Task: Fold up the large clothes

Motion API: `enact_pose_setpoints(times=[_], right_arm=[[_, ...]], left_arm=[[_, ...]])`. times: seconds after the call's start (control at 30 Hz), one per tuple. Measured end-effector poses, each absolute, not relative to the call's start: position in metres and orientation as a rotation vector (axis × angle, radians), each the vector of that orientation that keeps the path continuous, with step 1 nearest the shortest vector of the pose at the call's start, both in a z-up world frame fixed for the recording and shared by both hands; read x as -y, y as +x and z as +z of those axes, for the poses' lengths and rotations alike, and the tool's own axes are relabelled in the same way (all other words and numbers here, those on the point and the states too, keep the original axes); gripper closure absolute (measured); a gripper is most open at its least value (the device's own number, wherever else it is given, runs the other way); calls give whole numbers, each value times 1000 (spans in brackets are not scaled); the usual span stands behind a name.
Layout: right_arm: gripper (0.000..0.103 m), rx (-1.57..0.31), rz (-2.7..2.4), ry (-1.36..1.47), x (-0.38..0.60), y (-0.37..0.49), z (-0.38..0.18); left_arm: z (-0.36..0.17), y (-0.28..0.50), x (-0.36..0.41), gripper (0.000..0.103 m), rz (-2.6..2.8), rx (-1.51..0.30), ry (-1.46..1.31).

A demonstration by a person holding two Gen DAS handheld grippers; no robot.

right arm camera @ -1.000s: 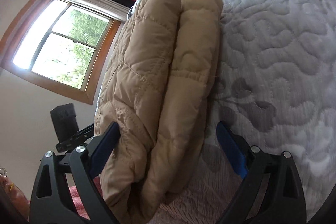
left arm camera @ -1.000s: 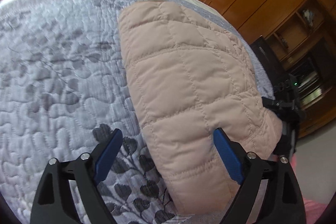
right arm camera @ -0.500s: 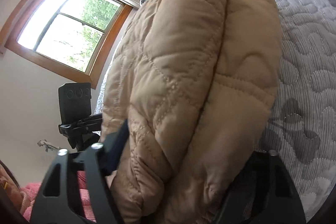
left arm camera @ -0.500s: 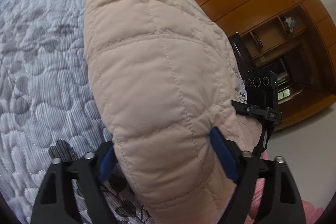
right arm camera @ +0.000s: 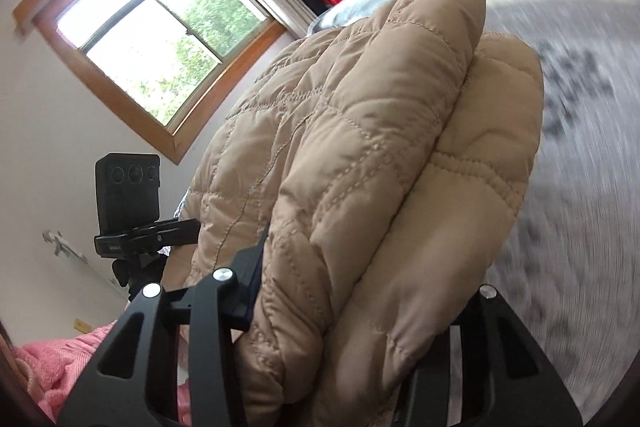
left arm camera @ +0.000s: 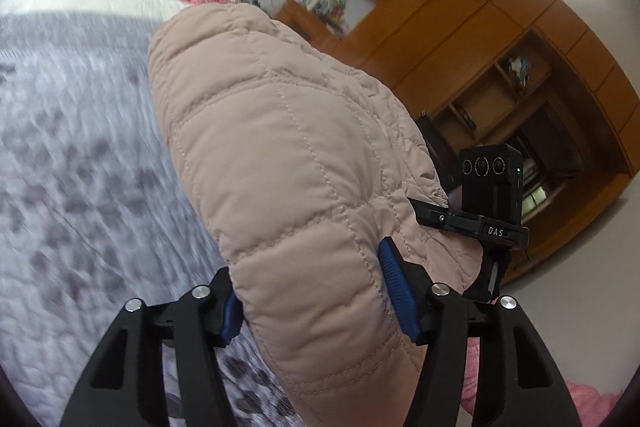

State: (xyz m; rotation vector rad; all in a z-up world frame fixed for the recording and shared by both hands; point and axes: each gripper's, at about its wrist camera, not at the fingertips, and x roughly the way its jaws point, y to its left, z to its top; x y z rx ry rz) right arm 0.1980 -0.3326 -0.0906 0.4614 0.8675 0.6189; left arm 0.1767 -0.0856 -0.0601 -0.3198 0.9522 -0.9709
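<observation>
In the left wrist view, the grey quilted bed (left arm camera: 80,147) is filling the left half while the left gripper (left arm camera: 316,291) is closing its jaws on the folded beige padded jacket (left arm camera: 288,163) at centre. In the right wrist view, the right gripper (right arm camera: 360,307) is squeezing its jaws onto the jacket's doubled edge, window (right arm camera: 160,39) at upper left.

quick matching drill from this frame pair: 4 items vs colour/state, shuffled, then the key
Items
1. puffy quilted beige jacket
2. quilted grey leaf-print bedspread
3. wooden-framed window
4. fluffy pink blanket

Descriptions
A. bright, with green foliage outside
B. bunched at the lower left corner of the right wrist view
C. folded into thick layers, clamped at its near end
D. motion-blurred surface beside the garment

Pairs: 1-C, 2-D, 3-A, 4-B

The jaws of the left gripper and right gripper are both closing, with the jacket between them.
</observation>
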Motion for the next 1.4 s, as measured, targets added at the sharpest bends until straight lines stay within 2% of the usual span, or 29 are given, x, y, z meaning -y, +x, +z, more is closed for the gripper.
enact_pose_setpoints(times=[0.2,0.37,0.7,0.8,0.87,1.0,1.2,1.4], right_arm=[[61,-837,672,386,297,265,-70],[61,-842,694,354,269,326,-74],[59,-1002,719,437,227,412,-155],[53,-999,749,494,234,411,-162],[39,-1014,731,493,237,412,-163],[27,-1020,680,462,244,398,-154],[27,-1022,644,454,271,358,-146],[33,-1004,612,425,292,323,-143]], left_arm=[[-48,214,48,42,-876,-858,-347],[-58,254,17,42,-791,-838,-367],[-138,320,-22,39,-668,-967,-402],[-145,319,-25,35,-678,-960,-396],[-145,314,-24,32,-666,-963,-383],[-135,325,-26,28,-598,-991,-349],[-106,287,-23,27,-528,-943,-261],[-105,253,-20,27,-491,-923,-186]])
